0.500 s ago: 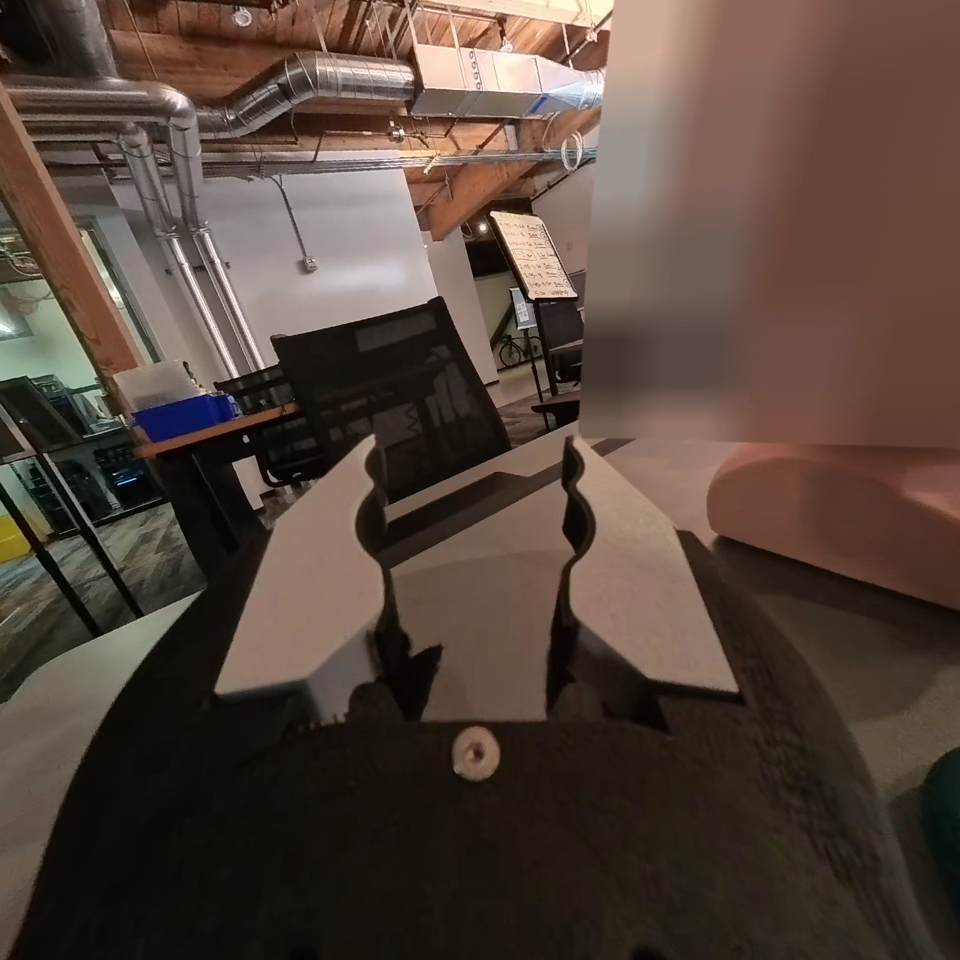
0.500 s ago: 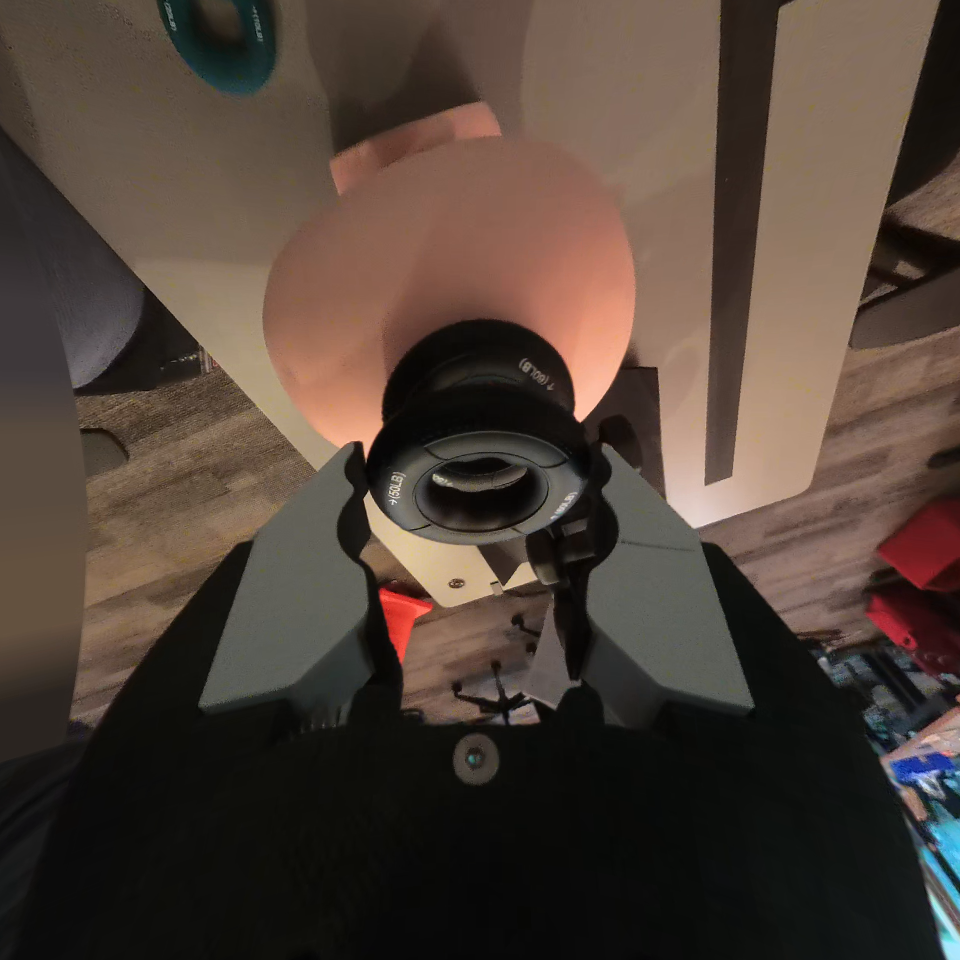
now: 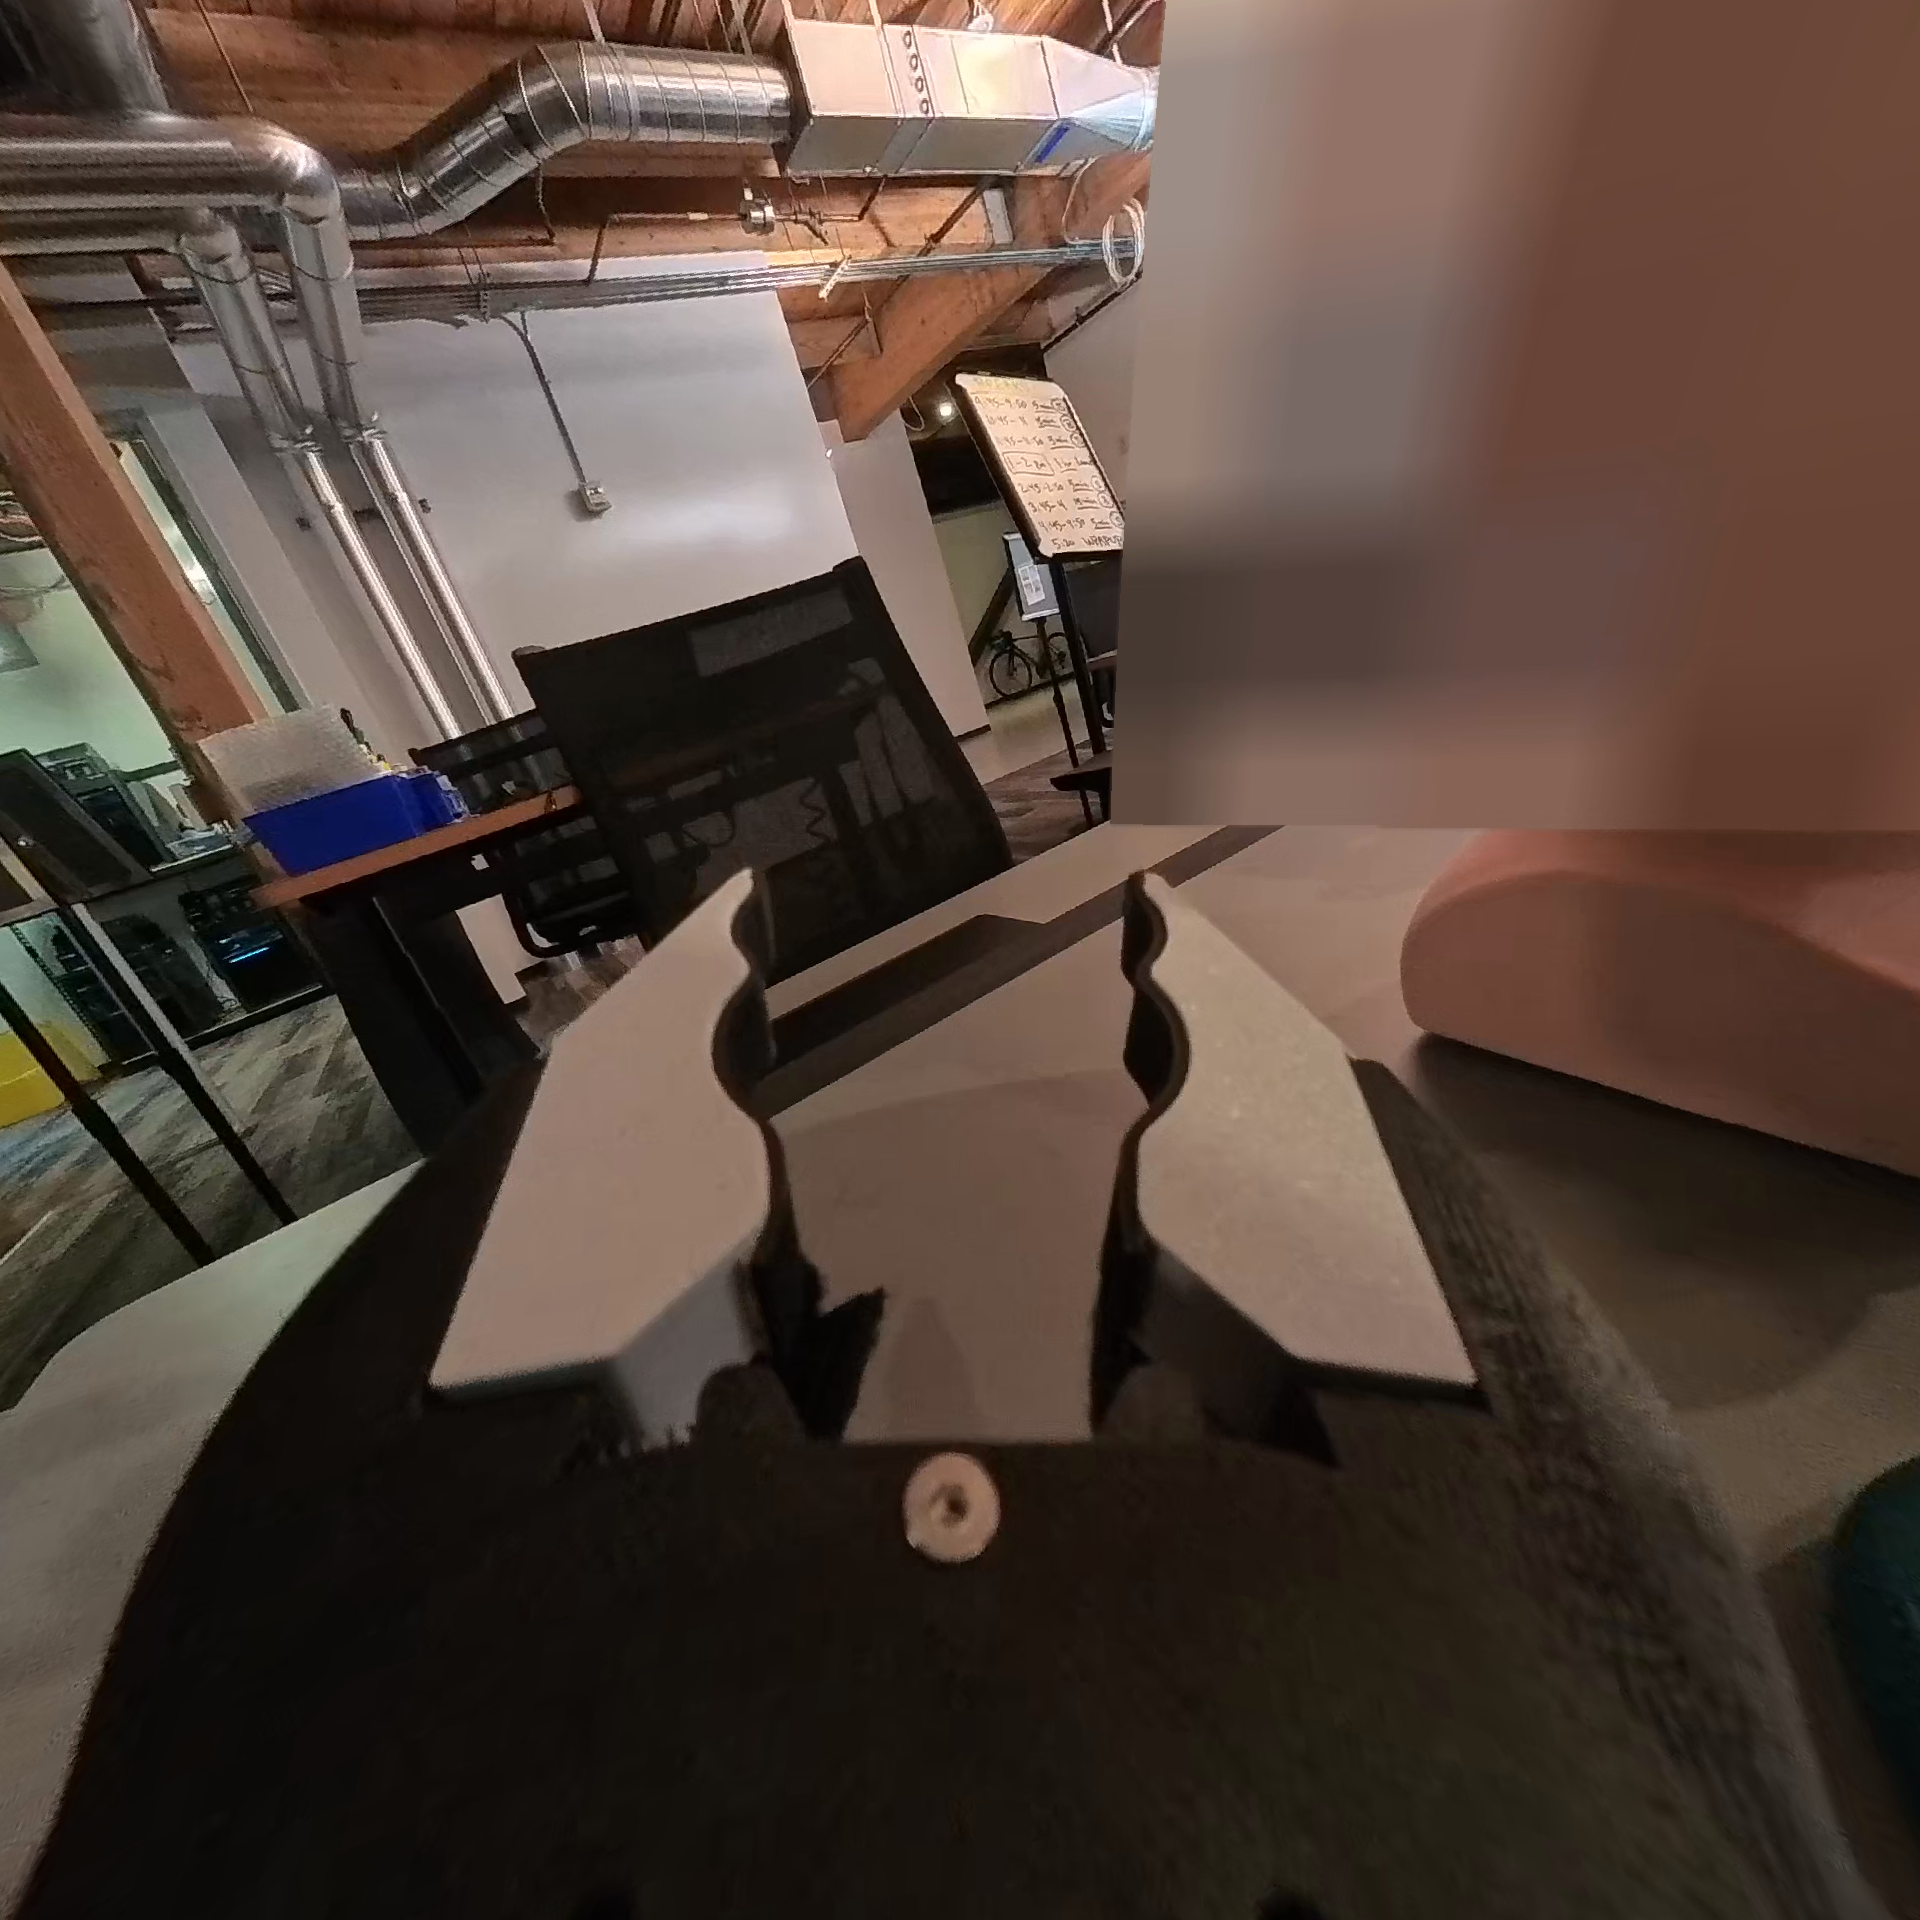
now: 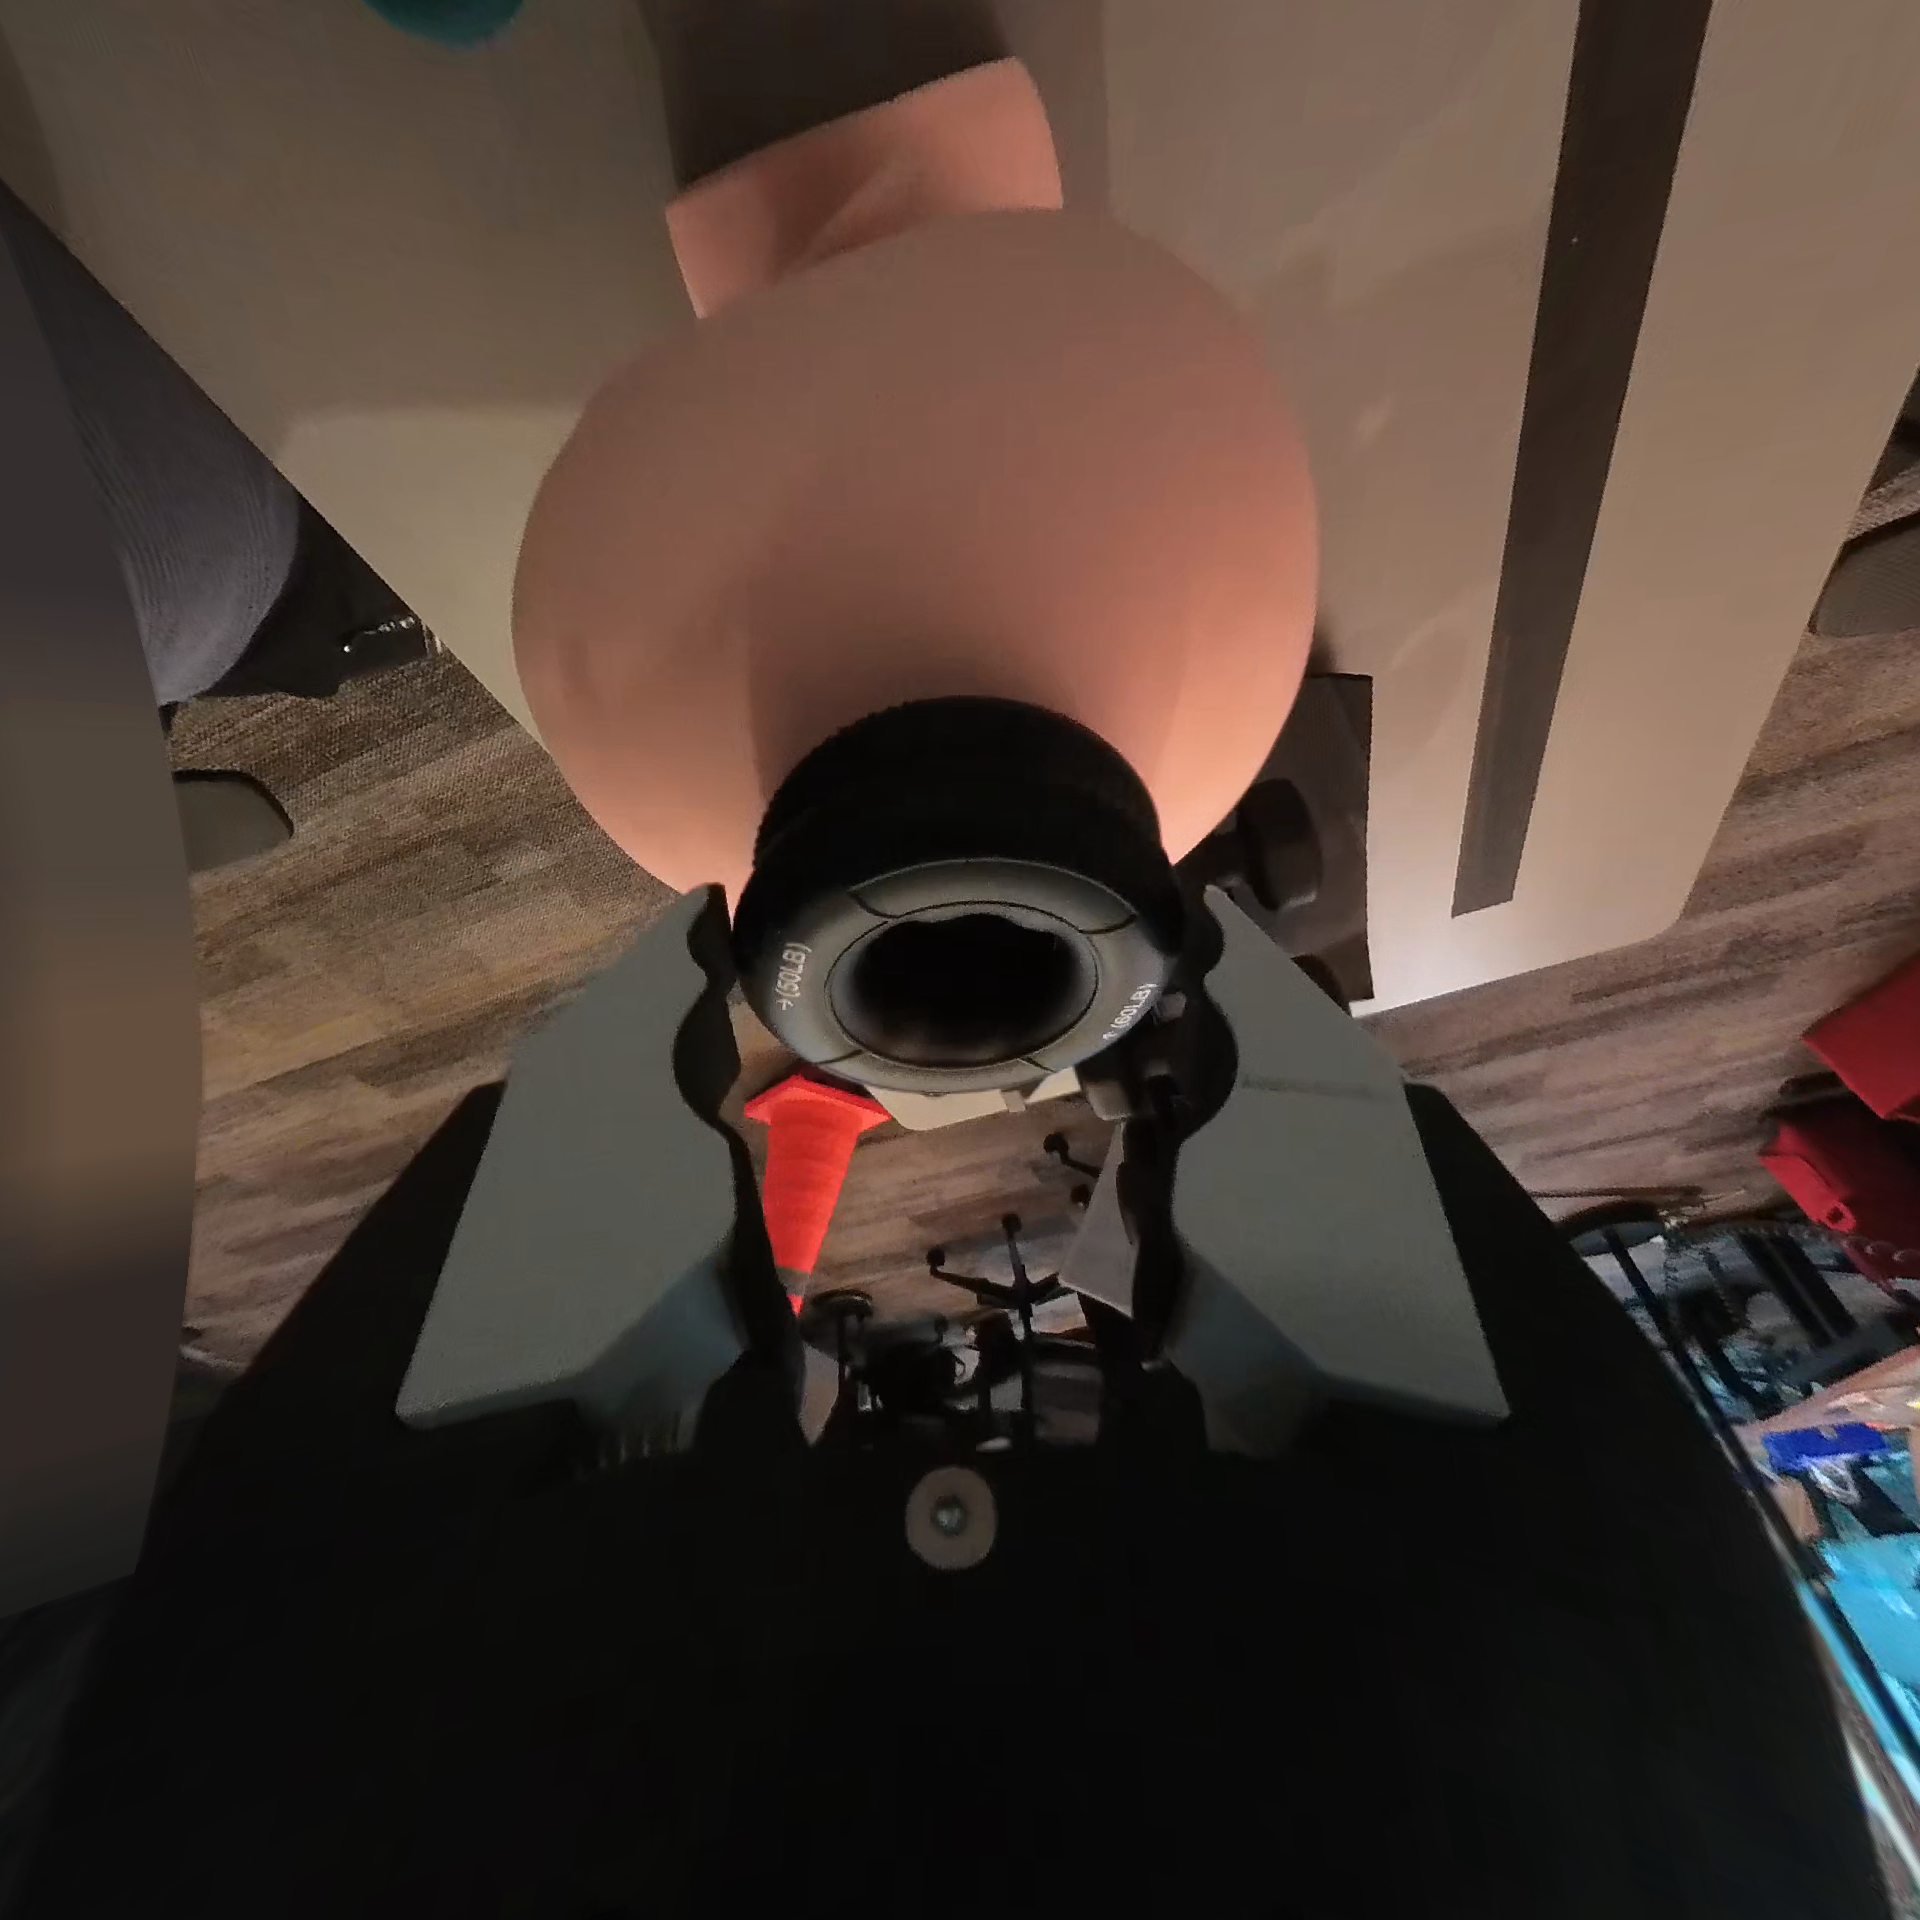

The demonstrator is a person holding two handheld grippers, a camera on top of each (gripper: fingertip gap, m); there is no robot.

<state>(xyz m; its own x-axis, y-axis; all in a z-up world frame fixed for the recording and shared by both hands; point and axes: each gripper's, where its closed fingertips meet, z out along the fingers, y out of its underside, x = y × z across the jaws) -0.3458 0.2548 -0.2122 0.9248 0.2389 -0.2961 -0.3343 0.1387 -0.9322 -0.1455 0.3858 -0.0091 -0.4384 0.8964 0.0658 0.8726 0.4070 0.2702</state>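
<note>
— Where were the right tongs (image 4: 961,977)?
— Clamped on a black ring (image 4: 961,982), its foam-wrapped body pressed against a pink ball (image 4: 914,540) beyond the table (image 4: 1299,260) edge, over the floor (image 4: 416,883).
— And the left tongs (image 3: 940,997)?
— Spread apart, holding nothing, low over the table (image 3: 1299,935), a pink rounded block (image 3: 1662,997) near its far right side.
— Anything past the far edge?
— A black chair (image 3: 769,758).

A dark teal rounded object (image 3: 1886,1590) is cut off by the left wrist view's right edge, its kind unclear. In the right wrist view, the black ribbed cylinder with a grey ringed end (image 4: 961,883) hides part of the blurred pink rounded foam shape (image 4: 914,520) behind it, and a teal piece (image 4: 447,12) is clipped at the top edge.
</note>
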